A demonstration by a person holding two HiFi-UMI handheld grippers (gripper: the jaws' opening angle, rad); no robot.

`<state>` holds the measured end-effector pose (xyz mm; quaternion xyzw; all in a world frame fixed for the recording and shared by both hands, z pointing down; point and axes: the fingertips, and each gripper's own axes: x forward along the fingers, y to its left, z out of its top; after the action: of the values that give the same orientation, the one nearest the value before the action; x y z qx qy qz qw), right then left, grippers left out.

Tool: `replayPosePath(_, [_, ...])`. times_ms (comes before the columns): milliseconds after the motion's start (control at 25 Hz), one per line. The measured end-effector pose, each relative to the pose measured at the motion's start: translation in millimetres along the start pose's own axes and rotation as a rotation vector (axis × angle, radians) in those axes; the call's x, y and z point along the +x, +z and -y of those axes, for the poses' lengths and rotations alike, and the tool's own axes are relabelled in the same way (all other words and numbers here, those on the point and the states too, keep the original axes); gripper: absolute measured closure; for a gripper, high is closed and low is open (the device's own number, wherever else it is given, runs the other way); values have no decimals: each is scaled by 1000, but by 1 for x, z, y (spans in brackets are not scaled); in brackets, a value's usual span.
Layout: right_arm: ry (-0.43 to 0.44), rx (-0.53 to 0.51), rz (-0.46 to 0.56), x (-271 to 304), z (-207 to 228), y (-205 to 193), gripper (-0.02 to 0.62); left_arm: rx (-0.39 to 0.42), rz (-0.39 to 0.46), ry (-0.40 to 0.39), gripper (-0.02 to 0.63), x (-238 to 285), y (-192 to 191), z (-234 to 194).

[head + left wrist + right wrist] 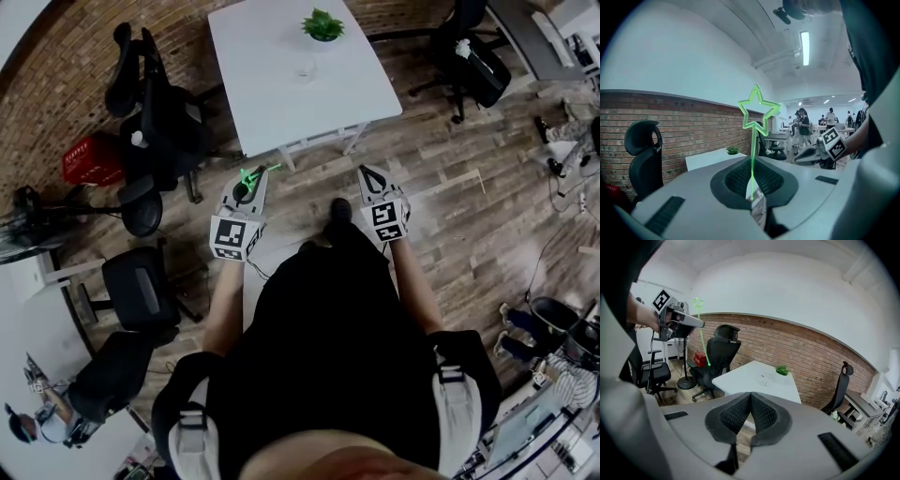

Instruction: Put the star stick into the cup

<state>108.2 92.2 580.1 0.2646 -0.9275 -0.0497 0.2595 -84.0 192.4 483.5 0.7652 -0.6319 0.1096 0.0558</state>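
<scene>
A glowing green star stick point(753, 140) stands upright between the jaws of my left gripper point(753, 164), which is shut on its thin stem; the star outline sits at the top. In the head view that left gripper point(251, 184) is held in front of the person, a short way before the white table point(272, 94), with the star stick point(267, 169) poking out towards it. A small clear cup point(305, 67) stands on the table near a potted plant point(322, 25). My right gripper point(367, 174) hovers at the same height, shut with nothing in it point(750, 395). The right gripper view also shows the cup point(763, 377).
Black office chairs point(155, 112) and a red basket point(92, 157) crowd the floor left of the table. Another chair point(469, 47) stands at the back right. Bare wooden floor point(469, 216) lies between the person and the table. People point(804, 126) stand far off in the room.
</scene>
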Motion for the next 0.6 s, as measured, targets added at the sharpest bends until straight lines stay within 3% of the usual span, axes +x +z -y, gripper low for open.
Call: replayPosePath(600, [42,17,-19,39,68,4,597,-2,-34,74,580,54,18,-13])
